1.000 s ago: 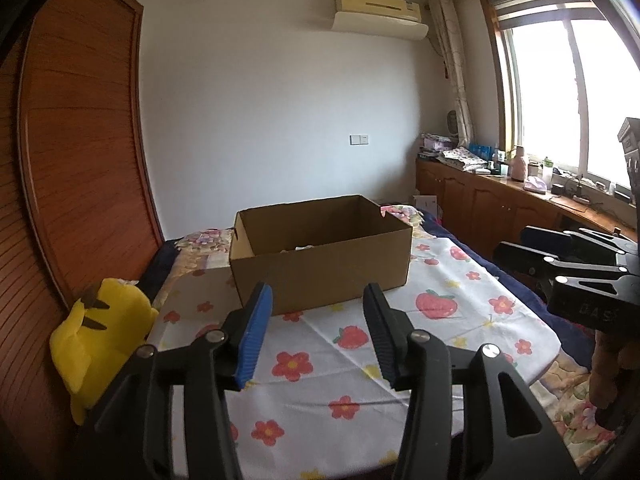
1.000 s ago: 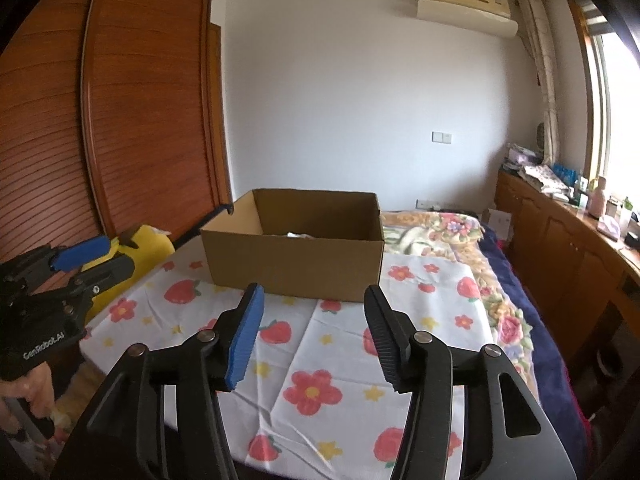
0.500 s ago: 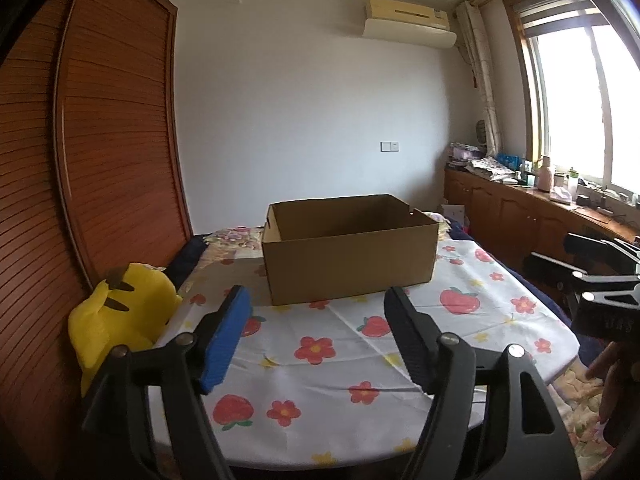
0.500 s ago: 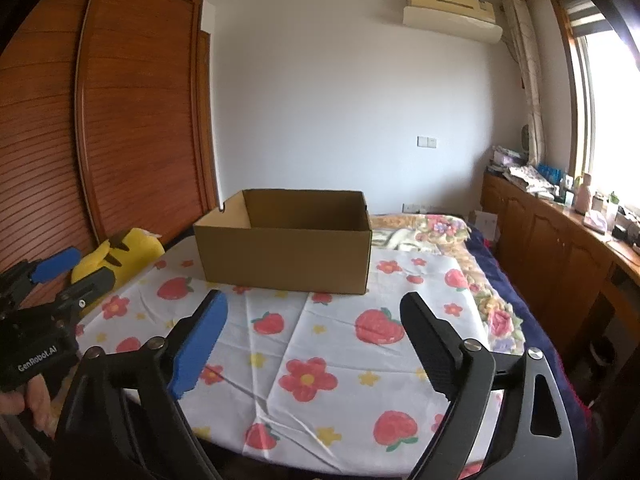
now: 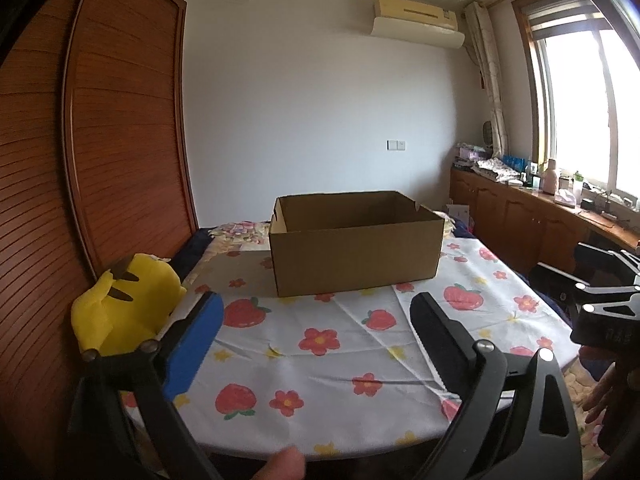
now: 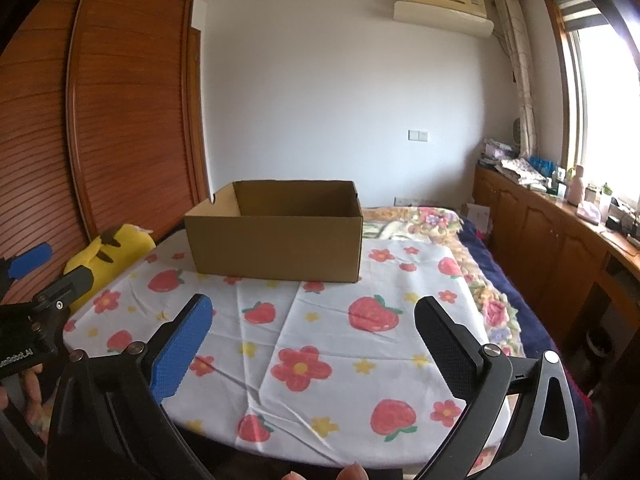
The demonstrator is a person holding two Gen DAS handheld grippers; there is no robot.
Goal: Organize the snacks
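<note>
An open brown cardboard box (image 5: 354, 248) stands on the far part of a table covered by a white cloth with strawberries and flowers (image 5: 320, 360); it also shows in the right wrist view (image 6: 276, 236). Its inside is hidden from this low angle. No snacks show on the cloth. My left gripper (image 5: 316, 312) is wide open and empty, held back above the table's near edge. My right gripper (image 6: 314, 316) is wide open and empty, also above the near edge. Each gripper shows at the side of the other view, the right one (image 5: 600, 300) and the left one (image 6: 36, 280).
A yellow plush toy (image 5: 120, 312) sits at the table's left edge, against a wooden sliding wardrobe (image 5: 100, 160). A bed with a floral blanket (image 6: 440, 224) lies behind the table. A wooden counter (image 6: 560, 232) with bottles runs under the window on the right.
Both grippers have opened wider and pulled back from the box toward the table's near edge. The box has not moved.
</note>
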